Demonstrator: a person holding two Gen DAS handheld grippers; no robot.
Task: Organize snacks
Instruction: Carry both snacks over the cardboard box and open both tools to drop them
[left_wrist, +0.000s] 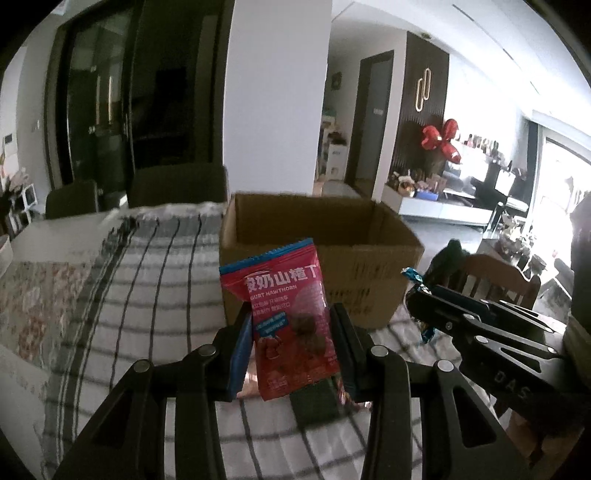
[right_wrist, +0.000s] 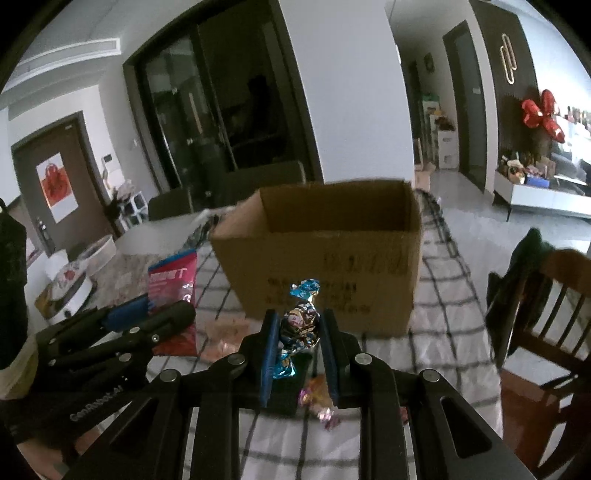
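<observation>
My left gripper (left_wrist: 291, 325) is shut on a red yogurt hawthorn snack packet (left_wrist: 288, 317), held upright above the checked tablecloth, just in front of an open cardboard box (left_wrist: 354, 273). My right gripper (right_wrist: 299, 332) is shut on a foil-wrapped candy with blue twisted ends (right_wrist: 301, 325), also held up in front of the box (right_wrist: 332, 266). In the left wrist view the right gripper (left_wrist: 417, 295) is at the right with the candy (left_wrist: 413, 277). In the right wrist view the left gripper (right_wrist: 162, 310) holds the red packet (right_wrist: 171, 282) at the left.
Small wrapped candies (right_wrist: 317, 398) and a pinkish wrapper (right_wrist: 225, 338) lie on the cloth below my right gripper. A wooden chair (right_wrist: 543, 317) stands at the table's right edge. Dark chairs (left_wrist: 177, 184) stand behind the table. White dishes (right_wrist: 74, 277) sit far left.
</observation>
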